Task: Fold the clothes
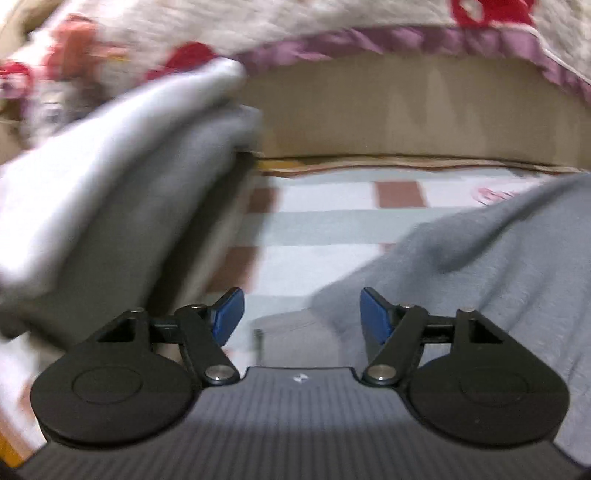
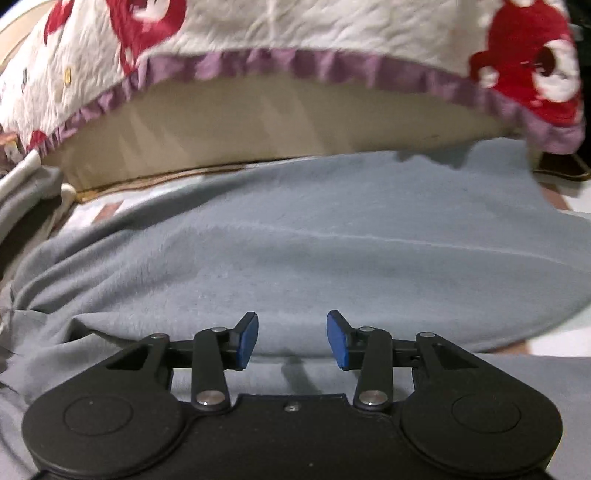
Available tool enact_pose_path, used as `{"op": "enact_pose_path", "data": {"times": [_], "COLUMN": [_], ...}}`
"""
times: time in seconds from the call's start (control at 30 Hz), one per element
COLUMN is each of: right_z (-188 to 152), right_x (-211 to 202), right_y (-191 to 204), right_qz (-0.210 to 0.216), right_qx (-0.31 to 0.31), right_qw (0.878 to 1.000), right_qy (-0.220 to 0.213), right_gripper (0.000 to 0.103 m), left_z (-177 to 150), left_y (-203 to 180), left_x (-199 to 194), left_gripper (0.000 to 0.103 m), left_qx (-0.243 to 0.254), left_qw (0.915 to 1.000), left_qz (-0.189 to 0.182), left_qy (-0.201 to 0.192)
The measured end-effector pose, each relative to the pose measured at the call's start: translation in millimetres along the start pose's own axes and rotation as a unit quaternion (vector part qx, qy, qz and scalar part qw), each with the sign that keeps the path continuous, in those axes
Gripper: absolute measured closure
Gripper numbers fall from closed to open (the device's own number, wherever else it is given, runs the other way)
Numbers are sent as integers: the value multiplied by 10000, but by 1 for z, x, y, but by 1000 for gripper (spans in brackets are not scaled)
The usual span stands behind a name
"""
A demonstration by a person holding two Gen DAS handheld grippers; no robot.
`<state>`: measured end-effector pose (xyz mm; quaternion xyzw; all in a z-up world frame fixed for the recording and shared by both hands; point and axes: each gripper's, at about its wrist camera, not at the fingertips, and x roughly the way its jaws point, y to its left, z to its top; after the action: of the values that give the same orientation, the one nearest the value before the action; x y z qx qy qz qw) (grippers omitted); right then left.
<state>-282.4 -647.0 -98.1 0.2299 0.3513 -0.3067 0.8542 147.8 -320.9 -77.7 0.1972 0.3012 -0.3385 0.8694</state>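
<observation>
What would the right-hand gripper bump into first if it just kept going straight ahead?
Most likely the grey fleece garment. The right gripper points down at it with open, empty jaws, and the fabric fills the view directly ahead; how near it lies is unclear.

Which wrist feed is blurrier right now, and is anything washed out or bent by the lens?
Left wrist view: heavy motion smear on the pale grey cloth at left, its upper end washed out; left gripper stays sharp. Right wrist view: clearer, grey fleece garment shows nap and a seam, mild blur on the quilt; the purple frill bows with fisheye curvature.
</observation>
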Motion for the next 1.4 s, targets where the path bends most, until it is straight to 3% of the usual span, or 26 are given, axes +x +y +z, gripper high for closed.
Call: {"op": "enact_pose_path", "data": {"times": [0.1, 0.2, 0.23, 0.27, 0.3, 0.4, 0.53, 0.6, 0.7, 0.77, 0.83, 0.9, 0.93, 1.03, 1.13, 1.2, 1.27, 1.4], "right_z": [-8, -12, -13, -14, -16, -13, -12, -13, -24, -34, -36, -39, -40, -43, -43, -44, -46, -45], "right_x": [17, 21, 22, 23, 24, 23, 20, 24, 40, 46, 42, 38, 36, 30, 25, 22, 20, 15], "right_y": [11, 16, 18, 20, 22, 33, 53, 64, 78, 87, 88, 82, 78, 68, 55, 45, 42, 38], "right_qz": [-75, -63, -58, -53, -49, 129, 497, 671, 591, 439, 397, 452, 482, 572, 674, 771, 784, 787], "right_qx": [-236, -305, -326, -348, -369, -479, -707, -866, -1276, -1656, -1735, -1776, -1796, -1855, -1494, -1113, -918, -489], "right_qw": [9996, 9995, 9994, 9994, 9993, 9988, 9962, 9940, 9899, 9848, 9836, 9825, 9819, 9801, 9858, 9904, 9923, 9956], "right_qy": [152, 90, 67, 44, 21, -20, -47, 21, 200, 274, 299, 339, 360, 421, 374, 297, 259, 157], "right_gripper": [57, 57, 57, 57, 57, 57, 56, 53, 49, 47, 46, 43, 42, 42, 42, 42, 42, 42], "left_z": [3, 4, 3, 1, 1, 15, 35, 33, 21, 15, 16, 21, 22, 20, 5, -14, -29, -39], "left_y": [-4, -14, -17, -21, -25, -28, -18, -22, -32, -38, -36, -31, -29, -36, -59, -80, -97, -104], "left_x": [21, 44, 52, 58, 61, 52, 53, 69, 86, 88, 76, 59, 46, 13, -4, -1, 5, 19], "left_gripper": [30, 26, 52, 95, 94, 95, 94, 94, 94, 78, 66, 63, 55, 49, 37, 35, 35, 37], "left_qx": [149, 270, 402, 580, 733, 827, 556, 770, 955, 1125, 855, 482, 288, 308, 680, 971, 1281, 1427], "left_qw": [9988, 9976, 9965, 9948, 9936, 9964, 9967, 9936, 9906, 9862, 9889, 9939, 9965, 9990, 9917, 9792, 9702, 9678], "left_qz": [-463, -584, -614, -622, -611, -30, 522, 782, 973, 1196, 1214, 988, 781, -2, -1024, -1782, -2042, -1985], "left_qy": [67, 265, 409, 555, 604, 162, -266, -249, -150, -189, -55, 34, -46, -313, -364, -10, 228, 598]}}
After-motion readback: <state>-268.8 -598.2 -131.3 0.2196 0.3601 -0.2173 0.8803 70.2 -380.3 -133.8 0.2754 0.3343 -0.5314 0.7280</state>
